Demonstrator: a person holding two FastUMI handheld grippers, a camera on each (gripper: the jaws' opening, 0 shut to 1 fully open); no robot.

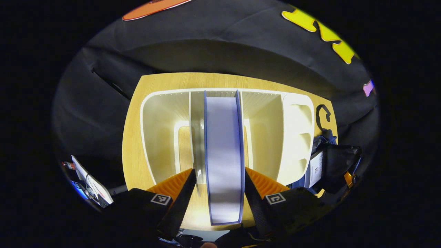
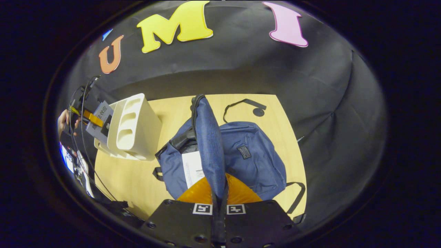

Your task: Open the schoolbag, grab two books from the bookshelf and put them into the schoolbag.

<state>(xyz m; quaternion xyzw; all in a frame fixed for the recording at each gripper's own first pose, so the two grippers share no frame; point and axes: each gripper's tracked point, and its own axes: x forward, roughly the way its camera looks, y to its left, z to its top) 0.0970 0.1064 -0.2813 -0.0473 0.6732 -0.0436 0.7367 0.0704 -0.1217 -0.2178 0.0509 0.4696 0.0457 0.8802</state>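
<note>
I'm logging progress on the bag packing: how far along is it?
Done: the blue fabric schoolbag lies open, the right gripper pinching its raised flap, and a white-paged book already sits inside. In hand: the left gripper clamps a blue-covered book in front of the white bookshelf. Left: carry that second book into the bag.

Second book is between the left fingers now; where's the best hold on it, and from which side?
Hold the book across its blue covers near the open page edge, approaching from the bookshelf's open front: it stands upright, so both flat faces meet the left gripper's fingers.
</note>
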